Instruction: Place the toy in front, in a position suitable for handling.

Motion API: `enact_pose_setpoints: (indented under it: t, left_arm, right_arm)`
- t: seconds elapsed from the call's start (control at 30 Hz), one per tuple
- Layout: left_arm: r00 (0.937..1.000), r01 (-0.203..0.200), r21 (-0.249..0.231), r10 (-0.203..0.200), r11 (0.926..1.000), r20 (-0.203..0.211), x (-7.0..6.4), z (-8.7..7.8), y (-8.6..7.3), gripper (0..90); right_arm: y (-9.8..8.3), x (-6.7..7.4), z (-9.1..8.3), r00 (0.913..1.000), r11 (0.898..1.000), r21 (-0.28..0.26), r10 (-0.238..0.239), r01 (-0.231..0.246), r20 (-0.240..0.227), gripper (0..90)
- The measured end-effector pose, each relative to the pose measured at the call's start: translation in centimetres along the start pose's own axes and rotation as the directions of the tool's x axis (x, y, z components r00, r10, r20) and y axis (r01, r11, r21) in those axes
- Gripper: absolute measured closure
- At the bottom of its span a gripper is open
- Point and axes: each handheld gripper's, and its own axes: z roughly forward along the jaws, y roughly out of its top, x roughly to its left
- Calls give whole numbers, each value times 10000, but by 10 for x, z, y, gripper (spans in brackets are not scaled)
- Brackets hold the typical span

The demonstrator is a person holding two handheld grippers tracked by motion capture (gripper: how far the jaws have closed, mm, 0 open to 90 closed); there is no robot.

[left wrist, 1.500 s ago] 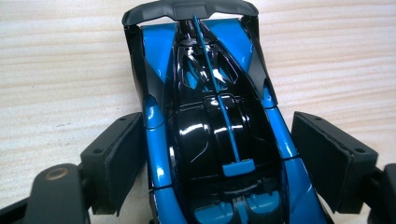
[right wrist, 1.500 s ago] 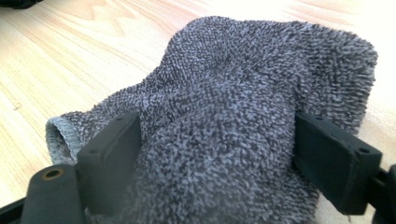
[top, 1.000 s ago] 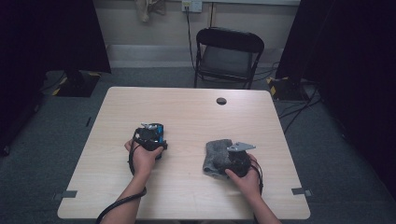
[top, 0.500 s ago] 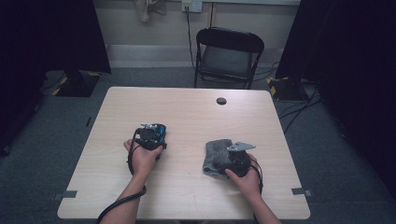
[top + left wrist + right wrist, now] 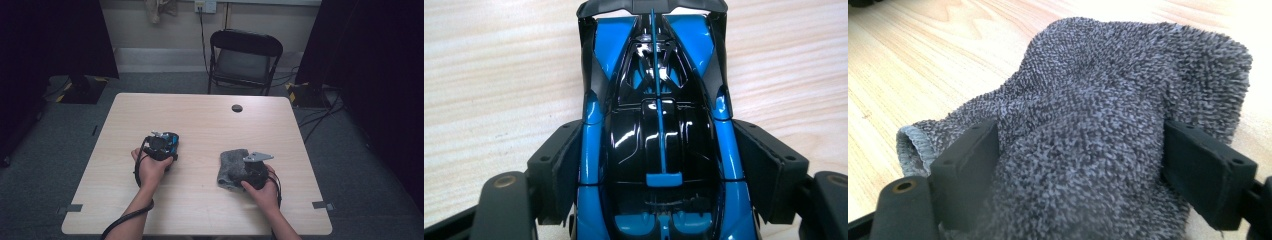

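Note:
A blue and black toy car [image 5: 659, 125] stands on the wooden table [image 5: 200, 115], left of the middle. My left gripper [image 5: 663, 167] straddles it from behind; its jaws have just been closing and the pads [image 5: 556, 167] press on the car's blue sides. From above, the car [image 5: 171, 142] pokes out ahead of the left gripper [image 5: 161, 144]. A crumpled grey terry cloth [image 5: 1108, 100] lies right of the middle. My right gripper [image 5: 1085, 170] is shut on a thick bunch of it. In the high view the cloth [image 5: 230, 167] lies just left of the right gripper [image 5: 247, 170].
A small black round spot [image 5: 237, 108] sits near the table's far edge. A black folding chair [image 5: 245, 55] stands behind the table. Cables trail from both grippers toward the near edge. Bare wood spreads between the hands and across the far half.

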Motion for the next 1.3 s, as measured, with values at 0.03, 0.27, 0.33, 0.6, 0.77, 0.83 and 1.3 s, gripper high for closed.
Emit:
enact_pose_setpoints:
  t: [0.03,0.27,0.33,0.6,0.77,0.83,1.3]
  left_arm:
    - [9997,-174,-34,175,9998,143,-1,-1,1,260]
    - [9930,-885,-227,900,9958,770,-10,-7,8,260]
    - [9871,-1096,-257,1118,9936,1150,-15,-8,10,260]
    - [9438,-2644,-732,2736,9616,1856,-30,-5,15,260]
    - [9237,-2975,-745,3066,9518,2296,-40,0,14,260]
    - [9142,-3178,-735,3261,9453,2407,-42,1,14,260]
    - [8747,-3762,-923,3862,9219,2928,-58,15,15,262]
  right_arm:
    - [0,0,0,10000,10000,1,-2,2,2,170]
    - [0,0,0,10000,10000,-1,-13,13,-8,170]
    - [0,0,0,10000,10000,-1,-10,10,-14,170]
    - [0,0,0,10000,10000,2,-16,16,-23,170]
    - [0,0,0,10000,10000,-1,-17,17,-44,170]
    - [0,0,0,10000,10000,1,-23,23,-44,170]
    - [0,-1,0,10000,10000,-3,-22,22,-57,170]
